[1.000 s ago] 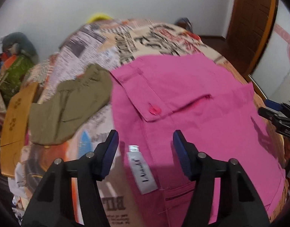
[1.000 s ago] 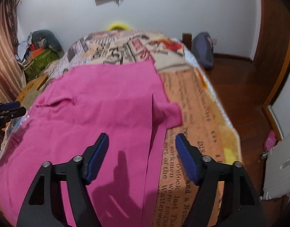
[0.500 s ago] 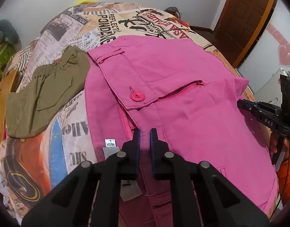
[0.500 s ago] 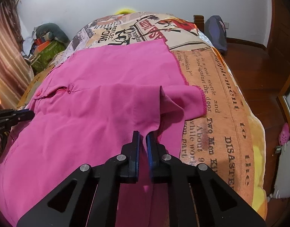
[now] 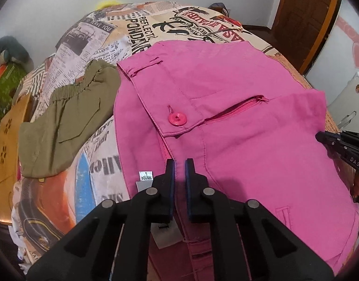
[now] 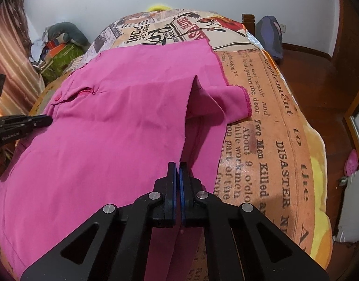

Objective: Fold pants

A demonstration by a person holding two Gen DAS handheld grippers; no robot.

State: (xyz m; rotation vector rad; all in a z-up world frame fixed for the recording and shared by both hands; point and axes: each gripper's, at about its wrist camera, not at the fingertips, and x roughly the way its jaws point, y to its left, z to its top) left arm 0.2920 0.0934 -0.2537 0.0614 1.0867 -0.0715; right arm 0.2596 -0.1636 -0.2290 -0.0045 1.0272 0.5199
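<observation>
Pink pants lie spread on a bed with a newspaper-print cover; the pink button and zip face up. My left gripper is shut on the waistband edge beside the white label. In the right wrist view the pants stretch to the left, one leg end folded over. My right gripper is shut on the pink cloth at a fold near the leg. Each gripper shows at the edge of the other's view: the right one, the left one.
Olive-green shorts lie left of the pants on the bed cover. A yellow wooden board stands at the bed's left side. Cluttered bags sit by the wall. Wooden floor, a dark backpack and a pink shoe are on the right.
Both grippers went from wide open to shut on the pink pants. They also tilted down and came closer to the cloth.
</observation>
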